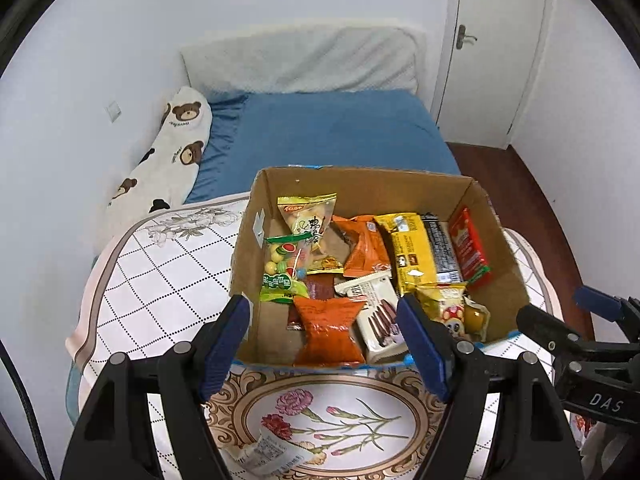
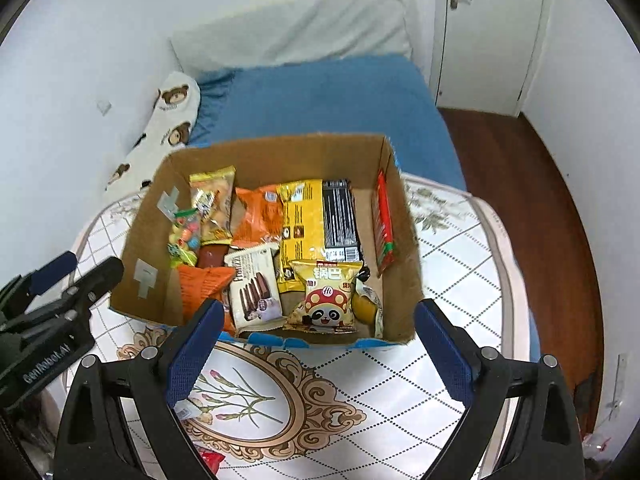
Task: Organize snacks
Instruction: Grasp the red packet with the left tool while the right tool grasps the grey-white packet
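An open cardboard box (image 1: 496,240) (image 2: 400,216) stands on a flower-patterned table and holds several snack packets: an orange bag (image 1: 330,330), a white biscuit pack (image 2: 254,286), a yellow pack (image 2: 302,224), a red pack (image 1: 469,246) upright against the right wall, a panda-print bag (image 2: 326,298). My left gripper (image 1: 324,344) is open and empty, hovering at the box's near edge. My right gripper (image 2: 318,344) is open and empty, also just before the near edge. A small wrapped snack (image 1: 266,454) lies on the table below the left gripper. A red packet (image 2: 210,460) shows at the bottom edge.
The table (image 2: 440,364) with its quilted floral cover stands against a bed with a blue sheet (image 1: 340,128), a bear-print pillow (image 1: 176,148) and a white cushion. A white door (image 1: 496,48) and dark wooden floor lie to the right.
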{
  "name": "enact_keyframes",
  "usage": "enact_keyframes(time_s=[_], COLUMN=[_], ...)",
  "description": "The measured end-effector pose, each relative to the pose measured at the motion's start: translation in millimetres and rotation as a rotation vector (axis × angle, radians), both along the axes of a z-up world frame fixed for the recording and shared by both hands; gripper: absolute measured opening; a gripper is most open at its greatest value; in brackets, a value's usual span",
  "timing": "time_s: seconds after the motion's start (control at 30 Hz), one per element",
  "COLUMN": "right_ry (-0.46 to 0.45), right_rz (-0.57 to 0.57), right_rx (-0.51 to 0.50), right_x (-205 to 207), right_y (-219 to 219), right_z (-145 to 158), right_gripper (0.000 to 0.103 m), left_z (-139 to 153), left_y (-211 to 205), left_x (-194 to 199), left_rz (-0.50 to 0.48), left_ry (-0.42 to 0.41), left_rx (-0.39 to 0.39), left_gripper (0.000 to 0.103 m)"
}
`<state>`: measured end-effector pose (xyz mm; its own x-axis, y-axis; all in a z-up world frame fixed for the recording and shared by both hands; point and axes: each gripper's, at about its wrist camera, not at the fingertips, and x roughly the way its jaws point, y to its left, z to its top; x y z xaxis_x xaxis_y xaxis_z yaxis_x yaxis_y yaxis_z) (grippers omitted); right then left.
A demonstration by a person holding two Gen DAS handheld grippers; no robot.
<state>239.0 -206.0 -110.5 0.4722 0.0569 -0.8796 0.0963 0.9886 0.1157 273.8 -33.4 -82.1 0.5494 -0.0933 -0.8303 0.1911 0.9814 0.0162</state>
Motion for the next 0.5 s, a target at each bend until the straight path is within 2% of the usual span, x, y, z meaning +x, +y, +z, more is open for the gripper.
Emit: enact_keyframes(time_s=[0.3,0.4,0.5], right_ry=[-0.076,-0.049,0.031], right_rz=[-0.002,0.005,0.016], right_rx=[0.026,0.081,0.179], right_x=[-36,-43,-49], right_y=[4,4,8], right_z=[36,31,8], right_gripper=[0.098,0.098,0.098], left_z=[26,25,14], left_y=[-4,1,16], left_x=[-32,-38,-47], left_rz=[-0.010,-0.003,0.019], left_ry=[-0.044,-0.032,0.002], left_rx=[-0.048,-0.043,-0.019], left_gripper=[0.075,0.075,0.075])
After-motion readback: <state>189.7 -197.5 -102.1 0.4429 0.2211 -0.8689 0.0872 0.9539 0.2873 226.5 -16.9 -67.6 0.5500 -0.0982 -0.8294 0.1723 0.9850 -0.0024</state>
